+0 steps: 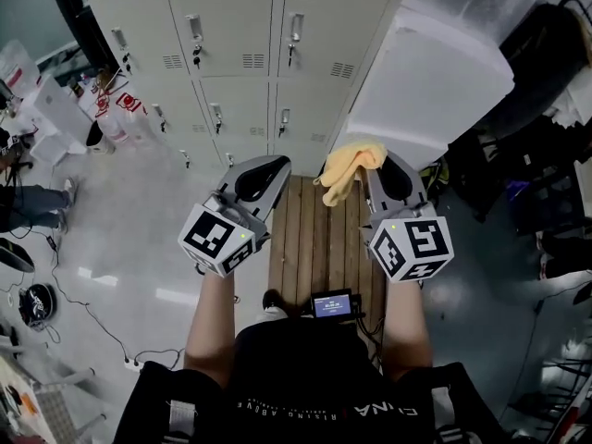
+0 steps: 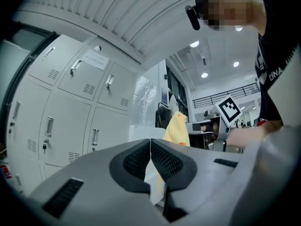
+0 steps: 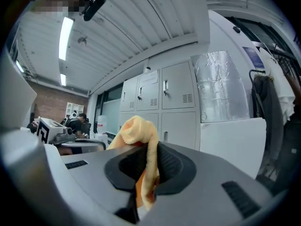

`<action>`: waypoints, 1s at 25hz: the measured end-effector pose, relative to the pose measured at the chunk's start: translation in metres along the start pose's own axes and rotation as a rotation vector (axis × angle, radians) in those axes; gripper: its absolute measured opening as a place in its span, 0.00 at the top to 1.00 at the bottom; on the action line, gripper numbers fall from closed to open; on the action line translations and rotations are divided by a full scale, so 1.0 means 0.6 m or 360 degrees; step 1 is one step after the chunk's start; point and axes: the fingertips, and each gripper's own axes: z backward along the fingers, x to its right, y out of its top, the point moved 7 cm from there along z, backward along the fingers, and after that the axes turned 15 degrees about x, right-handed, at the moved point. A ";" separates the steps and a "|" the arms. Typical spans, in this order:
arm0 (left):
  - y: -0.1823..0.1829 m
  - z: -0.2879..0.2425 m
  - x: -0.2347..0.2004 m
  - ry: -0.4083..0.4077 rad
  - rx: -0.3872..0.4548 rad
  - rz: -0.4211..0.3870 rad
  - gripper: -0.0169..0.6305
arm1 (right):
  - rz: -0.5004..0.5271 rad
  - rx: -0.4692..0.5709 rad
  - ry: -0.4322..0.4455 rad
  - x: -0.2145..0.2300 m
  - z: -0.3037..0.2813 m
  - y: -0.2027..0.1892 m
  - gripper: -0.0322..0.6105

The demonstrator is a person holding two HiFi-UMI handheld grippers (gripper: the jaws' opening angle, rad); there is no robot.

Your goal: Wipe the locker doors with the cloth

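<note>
1. Right gripper (image 3: pixel 149 161): jaws clamped on a yellow cloth (image 3: pixel 136 128). A fold of the cloth is pinched between the two black pads, with a rounded bunch standing above them and a short tail hanging below.
2. Left gripper (image 2: pixel 150 147): jaws closed, the ribbed pads meeting at their tips with nothing held between them. In the head view it is held level with the right gripper, at its left and apart from it.
3. Locker doors (image 1: pixel 231 54): pale grey, in stacked rows, each with a metal handle and a small vent. They stand ahead of both grippers, beyond the far edge of the wooden platform, and neither gripper nor the cloth touches them.
4. Floor (image 1: pixel 139 220): pale and glossy to the left of the platform, with thin cables (image 1: pixel 83 313) trailing across it near the left edge of the head view.
5. White block (image 1: pixel 435 81): a large, plain, boxy mass just right of the lockers, with plastic-wrapped material above it.
6. Wooden platform (image 1: pixel 314 239): dark planks running toward the lockers. The person stands at its near end, and the cloth hangs above its far edge, right of centre.
7. Marker cubes (image 1: pixel 219 239): one sits on the rear of each gripper, above the forearm.
8. Small screen (image 1: pixel 332 304): a lit display on a dark device at the person's chest, between the two forearms.
</note>
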 end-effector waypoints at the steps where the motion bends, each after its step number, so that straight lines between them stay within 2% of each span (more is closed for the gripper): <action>1: -0.005 -0.007 0.012 -0.0019 -0.0013 -0.0017 0.94 | 0.0005 -0.0003 -0.0016 0.014 0.014 -0.003 0.86; 8: -0.015 -0.046 0.071 -0.0060 -0.0087 -0.0123 0.94 | -0.0143 0.0042 -0.0104 0.080 0.082 -0.013 0.86; 15: -0.024 -0.059 0.105 -0.0066 -0.0065 -0.0118 0.94 | -0.0170 0.0070 -0.0060 0.080 0.104 -0.014 0.86; 20: -0.029 -0.059 0.102 0.0021 0.0015 -0.0041 0.94 | -0.0168 0.0047 -0.0022 0.076 0.103 -0.013 0.86; 25: -0.035 -0.061 0.110 0.0036 -0.0036 -0.0100 0.94 | -0.0198 0.0060 0.0010 0.074 0.104 -0.008 0.86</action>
